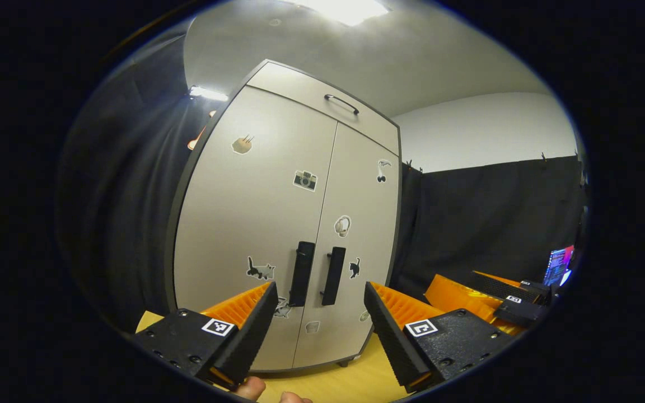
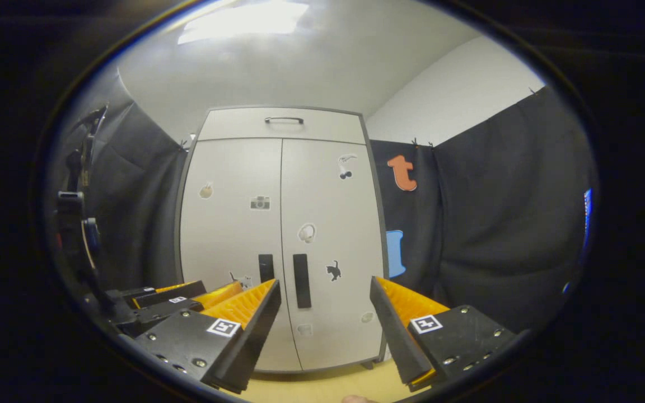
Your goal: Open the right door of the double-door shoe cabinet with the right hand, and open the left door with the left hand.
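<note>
The pale grey double-door shoe cabinet [image 1: 255, 224] stands ahead with both doors shut and small stickers on them. Two dark vertical handles sit either side of the centre seam: the left door handle [image 1: 302, 273] and the right door handle [image 1: 333, 275]. My left gripper [image 1: 319, 288] is open, a short way in front of the handles and touching nothing. In the right gripper view the cabinet [image 2: 328, 212] faces me squarely, showing the left handle [image 2: 266, 267] and right handle [image 2: 300, 280]. My right gripper [image 2: 325, 282] is open and holds nothing, and the right handle lies between its fingers in the picture.
A drawer with a curved handle [image 1: 341, 103] tops the cabinet. It stands on a light wooden surface [image 1: 333, 383]. Black cloth walls close in on both sides. The right gripper [image 1: 501, 302] shows at the right, the left gripper [image 2: 177, 296] at the lower left. A lit screen [image 1: 559, 264] glows far right.
</note>
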Demonstrator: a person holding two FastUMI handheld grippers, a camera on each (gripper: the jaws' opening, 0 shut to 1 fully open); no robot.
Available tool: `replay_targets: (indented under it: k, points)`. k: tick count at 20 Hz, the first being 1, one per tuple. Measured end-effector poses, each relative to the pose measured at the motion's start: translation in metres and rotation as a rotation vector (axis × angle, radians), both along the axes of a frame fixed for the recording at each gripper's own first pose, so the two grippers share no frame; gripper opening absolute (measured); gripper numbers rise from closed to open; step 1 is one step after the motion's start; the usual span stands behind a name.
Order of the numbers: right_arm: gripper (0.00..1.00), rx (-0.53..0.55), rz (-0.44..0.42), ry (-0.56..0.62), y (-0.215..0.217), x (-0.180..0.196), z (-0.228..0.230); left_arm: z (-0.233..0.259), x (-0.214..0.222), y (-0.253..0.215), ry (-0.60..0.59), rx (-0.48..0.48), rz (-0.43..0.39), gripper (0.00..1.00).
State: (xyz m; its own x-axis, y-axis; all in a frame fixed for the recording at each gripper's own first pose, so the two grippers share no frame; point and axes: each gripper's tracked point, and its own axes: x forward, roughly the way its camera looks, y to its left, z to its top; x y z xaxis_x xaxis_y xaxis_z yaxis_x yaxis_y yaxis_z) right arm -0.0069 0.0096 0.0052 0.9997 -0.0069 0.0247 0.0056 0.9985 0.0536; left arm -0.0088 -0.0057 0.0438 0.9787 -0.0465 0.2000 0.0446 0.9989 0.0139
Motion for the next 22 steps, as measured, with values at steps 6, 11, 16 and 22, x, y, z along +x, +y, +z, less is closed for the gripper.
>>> replay_targets:
  k: [6,11,16,22]
  points:
    - [0.95,-0.008,0.002,0.014,0.004,0.004,-0.006,-0.002,0.003,0.008,0.016,0.004,0.019,0.95]
    - [0.92,-0.01,0.004,0.038,0.004,0.007,-0.011,-0.011,0.007,0.009,0.055,-0.007,0.0,0.95]
    - [0.95,0.005,0.009,0.02,0.005,0.006,-0.007,-0.01,0.006,0.014,0.052,-0.016,0.008,0.95]
    - [0.95,-0.008,0.011,0.036,0.006,0.004,-0.013,-0.011,0.004,0.02,0.058,-0.017,0.032,0.95]
